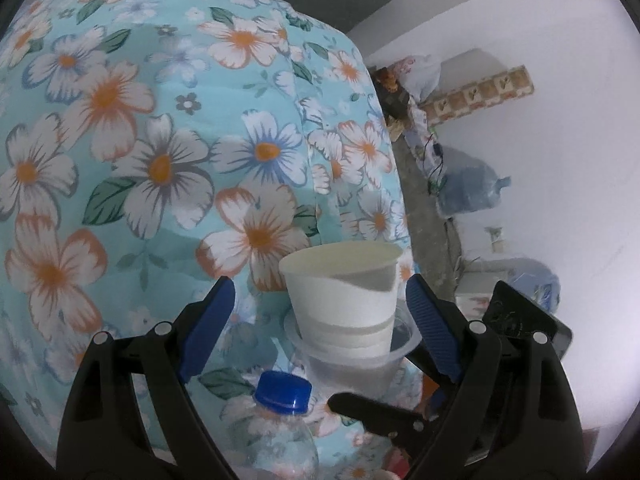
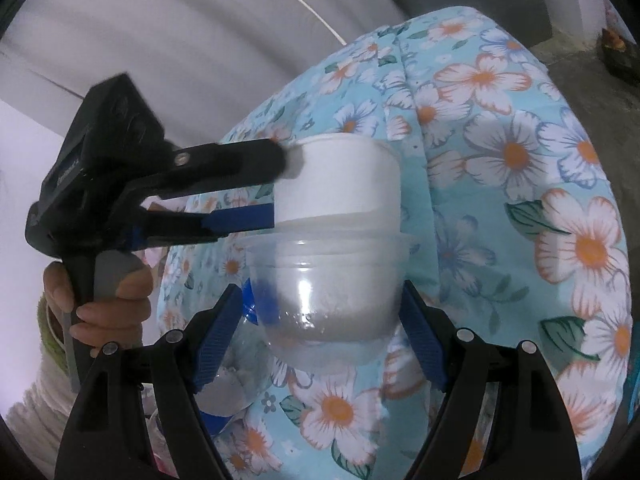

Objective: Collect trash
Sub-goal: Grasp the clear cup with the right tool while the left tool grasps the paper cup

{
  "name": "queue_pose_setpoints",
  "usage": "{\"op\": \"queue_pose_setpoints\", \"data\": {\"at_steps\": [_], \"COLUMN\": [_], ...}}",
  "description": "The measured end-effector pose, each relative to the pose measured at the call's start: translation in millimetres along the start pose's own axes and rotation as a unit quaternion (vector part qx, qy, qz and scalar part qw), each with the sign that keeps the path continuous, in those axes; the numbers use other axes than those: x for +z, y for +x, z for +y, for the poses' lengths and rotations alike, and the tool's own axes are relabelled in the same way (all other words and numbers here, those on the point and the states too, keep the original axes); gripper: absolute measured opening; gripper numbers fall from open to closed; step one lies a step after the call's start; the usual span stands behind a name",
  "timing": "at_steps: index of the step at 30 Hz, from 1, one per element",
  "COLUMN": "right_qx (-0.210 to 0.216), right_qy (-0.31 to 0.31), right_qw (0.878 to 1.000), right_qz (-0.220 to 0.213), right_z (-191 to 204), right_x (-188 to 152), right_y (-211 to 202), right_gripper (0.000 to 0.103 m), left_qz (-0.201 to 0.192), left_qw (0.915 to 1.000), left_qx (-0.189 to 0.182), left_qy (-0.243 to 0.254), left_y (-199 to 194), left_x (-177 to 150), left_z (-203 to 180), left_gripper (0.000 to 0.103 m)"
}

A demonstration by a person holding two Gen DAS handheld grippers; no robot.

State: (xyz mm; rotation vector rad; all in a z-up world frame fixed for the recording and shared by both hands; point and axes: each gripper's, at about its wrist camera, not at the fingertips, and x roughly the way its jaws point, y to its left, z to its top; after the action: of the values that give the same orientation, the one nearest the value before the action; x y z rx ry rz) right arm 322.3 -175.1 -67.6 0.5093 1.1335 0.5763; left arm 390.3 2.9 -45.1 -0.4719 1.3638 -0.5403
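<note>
Found one clear plastic cup [image 2: 328,304] serving as the outer container, with a nest of white cups [image 2: 340,176] seated inside it and rising above its rim. Saw only bare off-white wall inside the top white cup. Recorded the stack over a blue floral cloth [image 2: 520,152], beside a clear bottle [image 1: 280,440] with a blue cap [image 1: 284,394]; cannot tell the bottle's contents.

Found the right gripper [image 2: 320,296] clamped on the clear cup, blue pads against both sides. Found the left gripper [image 1: 320,284] spread wide, tips reaching only the edge of the white cups, not gripping.

From the left wrist view only: looked into the top cup's mouth, noted a finger [image 1: 372,414] of the right gripper crossing below the clear cup, and bags [image 1: 468,192] along a white wall. From the right wrist view only: noted the clear cup's base and a hand [image 2: 108,304] on the left gripper's handle.
</note>
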Motion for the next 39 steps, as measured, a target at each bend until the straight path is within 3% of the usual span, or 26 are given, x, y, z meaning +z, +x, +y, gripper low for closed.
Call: {"op": "queue_pose_setpoints", "data": {"at_steps": [5, 7, 16, 29, 39], "right_qx": [-0.003, -0.007, 0.006, 0.022, 0.023], "right_qy": [-0.008, -0.008, 0.0, 0.009, 0.028], "right_qw": [1.0, 1.0, 1.0, 1.0, 0.999], "right_qz": [0.0, 0.0, -0.002, 0.002, -0.036], "right_z": [0, -1, -5, -3, -5], "right_x": [2, 2, 4, -22, -58], "right_y": [4, 4, 2, -27, -79], "right_gripper": [0.075, 0.069, 0.068, 0.067, 0.067], "left_qz": [0.007, 0.01, 0.008, -0.049, -0.105], "left_qw": [1.0, 0.9999, 0.9997, 0.9985, 0.9943], "left_qx": [0.006, 0.003, -0.014, -0.014, -0.017], "left_qy": [0.0, -0.001, -0.018, -0.022, -0.011], "left_y": [12, 17, 27, -5, -51], "left_x": [6, 7, 11, 5, -23], "left_z": [-2, -3, -7, -8, -16], "left_gripper": [0.077, 0.074, 0.062, 0.058, 0.058]}}
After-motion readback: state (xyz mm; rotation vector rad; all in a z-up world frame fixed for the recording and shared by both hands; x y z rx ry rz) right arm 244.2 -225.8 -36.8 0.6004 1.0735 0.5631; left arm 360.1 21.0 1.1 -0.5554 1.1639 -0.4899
